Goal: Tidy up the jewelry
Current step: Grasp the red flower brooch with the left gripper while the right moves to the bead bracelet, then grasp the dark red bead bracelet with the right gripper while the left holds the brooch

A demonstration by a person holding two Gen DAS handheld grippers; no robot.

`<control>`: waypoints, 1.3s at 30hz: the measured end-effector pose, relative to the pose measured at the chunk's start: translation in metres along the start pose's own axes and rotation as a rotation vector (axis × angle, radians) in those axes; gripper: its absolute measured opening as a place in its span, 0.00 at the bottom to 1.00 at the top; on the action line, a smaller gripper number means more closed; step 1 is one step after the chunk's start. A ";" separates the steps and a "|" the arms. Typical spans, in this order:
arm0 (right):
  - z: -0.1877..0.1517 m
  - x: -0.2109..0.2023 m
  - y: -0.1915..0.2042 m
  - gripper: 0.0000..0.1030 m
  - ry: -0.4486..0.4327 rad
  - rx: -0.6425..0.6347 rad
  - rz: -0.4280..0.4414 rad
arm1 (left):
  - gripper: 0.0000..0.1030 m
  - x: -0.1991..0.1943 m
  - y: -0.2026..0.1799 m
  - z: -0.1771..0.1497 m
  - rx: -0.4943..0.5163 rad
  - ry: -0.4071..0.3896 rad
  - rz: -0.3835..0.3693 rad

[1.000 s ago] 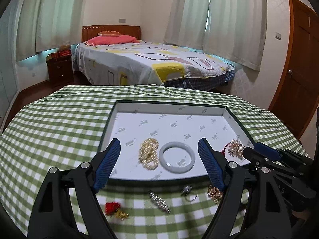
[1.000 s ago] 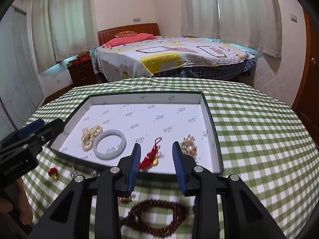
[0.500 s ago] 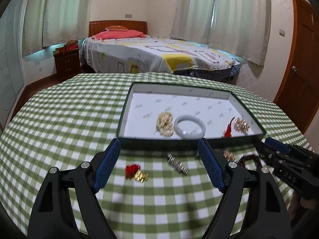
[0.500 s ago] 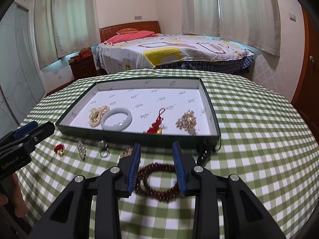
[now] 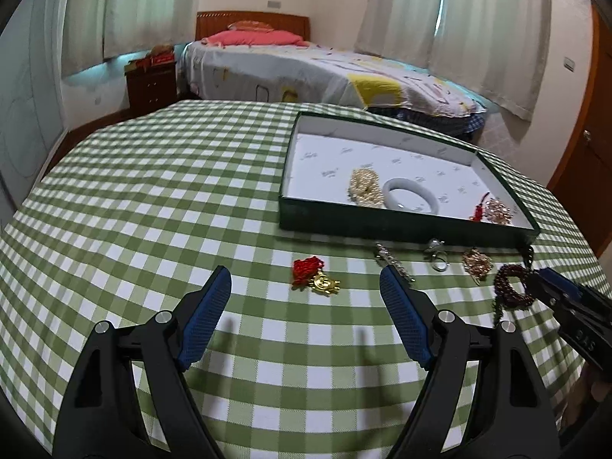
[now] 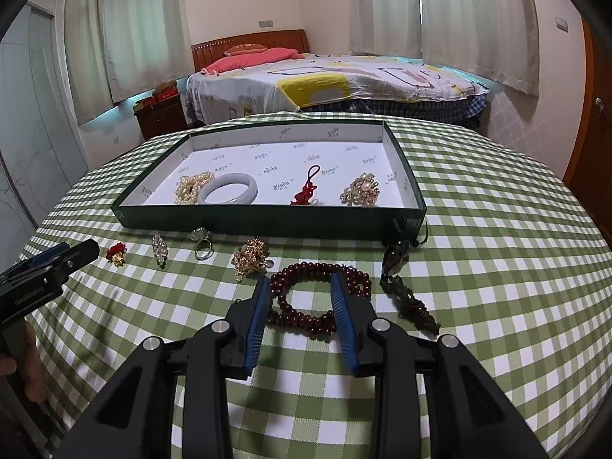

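Observation:
My left gripper [image 5: 305, 273] is open wide just above the checked cloth, and a red-and-gold charm [image 5: 313, 275] lies just ahead of its tips. In front of the green tray [image 5: 405, 225] lie a crystal pendant [image 5: 394, 262], a ring [image 5: 438, 260] and a gold brooch [image 5: 476, 264]. My right gripper [image 6: 300, 279] is open a narrow way over a dark red bead bracelet [image 6: 310, 267], with nothing pressed between its pads. Inside the tray [image 6: 267, 222] are a white bangle [image 6: 229, 191], a pearl cluster [image 6: 189, 189], a red knot charm [image 6: 308, 191] and a gold brooch [image 6: 361, 191].
A dark pendant with a tassel [image 6: 401, 279] lies right of the bracelet. A green-checked cloth covers the round table [image 5: 153, 191], whose edge curves away on all sides. A bed [image 6: 325, 80] and a nightstand [image 5: 151, 84] stand beyond. A hand [image 6: 26, 359] holds the left gripper.
Both grippers drew back from over the tray toward the near side of the table and sank. The left now faces the red-and-gold charm and the right the bead bracelet. Neither jaw width changed.

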State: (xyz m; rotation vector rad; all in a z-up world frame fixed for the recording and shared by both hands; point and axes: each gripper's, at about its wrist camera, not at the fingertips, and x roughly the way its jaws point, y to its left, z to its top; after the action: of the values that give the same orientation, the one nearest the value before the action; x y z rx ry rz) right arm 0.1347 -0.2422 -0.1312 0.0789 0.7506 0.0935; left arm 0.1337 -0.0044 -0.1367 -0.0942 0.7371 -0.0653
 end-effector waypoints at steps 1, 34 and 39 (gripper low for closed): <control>0.000 0.000 0.000 0.33 0.000 0.000 0.000 | 0.76 0.002 0.000 0.001 0.002 0.004 0.004; -0.005 0.015 -0.004 0.33 0.035 0.011 -0.006 | 0.19 0.031 0.001 0.009 0.036 0.144 -0.046; -0.006 0.016 0.000 0.33 0.039 0.004 0.004 | 0.19 0.025 0.004 0.006 0.029 0.137 -0.050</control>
State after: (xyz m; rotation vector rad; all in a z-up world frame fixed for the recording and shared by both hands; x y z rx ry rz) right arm 0.1421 -0.2406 -0.1466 0.0823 0.7894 0.0978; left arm 0.1565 -0.0027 -0.1492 -0.0808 0.8706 -0.1313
